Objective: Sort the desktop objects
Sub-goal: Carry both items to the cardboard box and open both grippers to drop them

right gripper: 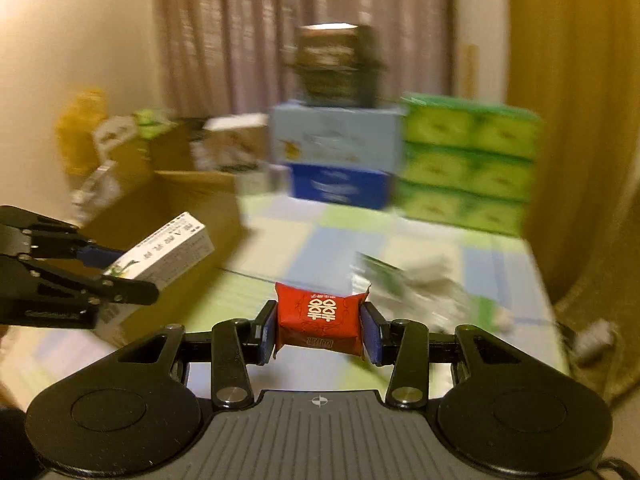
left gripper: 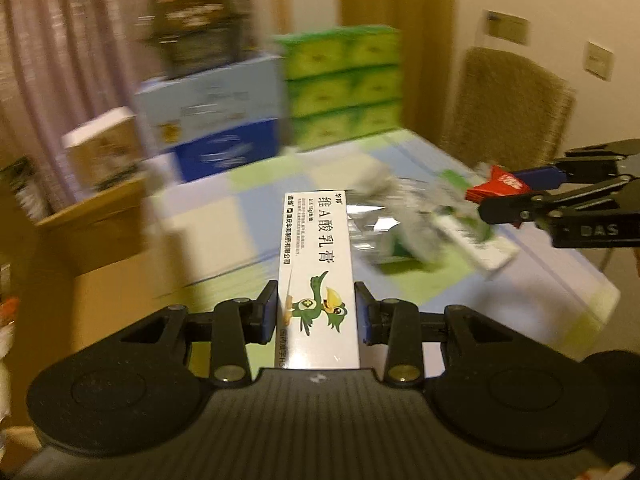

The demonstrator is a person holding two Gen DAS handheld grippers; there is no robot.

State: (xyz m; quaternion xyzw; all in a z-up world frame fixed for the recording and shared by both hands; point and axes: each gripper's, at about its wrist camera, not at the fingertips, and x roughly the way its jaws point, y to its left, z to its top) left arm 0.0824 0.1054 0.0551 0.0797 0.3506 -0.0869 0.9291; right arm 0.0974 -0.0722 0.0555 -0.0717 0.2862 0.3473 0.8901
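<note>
Left gripper [left gripper: 316, 312] was clamped on the white ointment box [left gripper: 316, 264], blue pads pressed flat against both long sides near its rear end. The box's long axis ran straight out along the fingers, far end pointing toward the checked tablecloth [left gripper: 224, 232] and held above it. Box was narrow and white, with vertical black Chinese print and a green cartoon bird with a yellow beak near the gripped end.

Right gripper [right gripper: 319, 326] was clamped on the red packet [right gripper: 318, 318], pads squeezing its two short ends, so its long axis lay crosswise between the fingers. Packet was a small soft red wrapper with a white double-happiness mark on top and crimped edges; also off the cloth.

Relative to the tablecloth: a blurred heap of clear wrap and green-white packaging [left gripper: 424, 224] lay on it ahead of both grippers, under the red packet in the left view. At its far edge stood a blue carton [right gripper: 340, 160] with a dark box [right gripper: 340, 68] on top, and beside them stacked green packs [right gripper: 468, 160]. A brown cardboard box [right gripper: 188, 208] sat off its left side, below the ointment box. A woven chair [left gripper: 504, 108] stood past its right edge. Heavy motion blur on the background.
</note>
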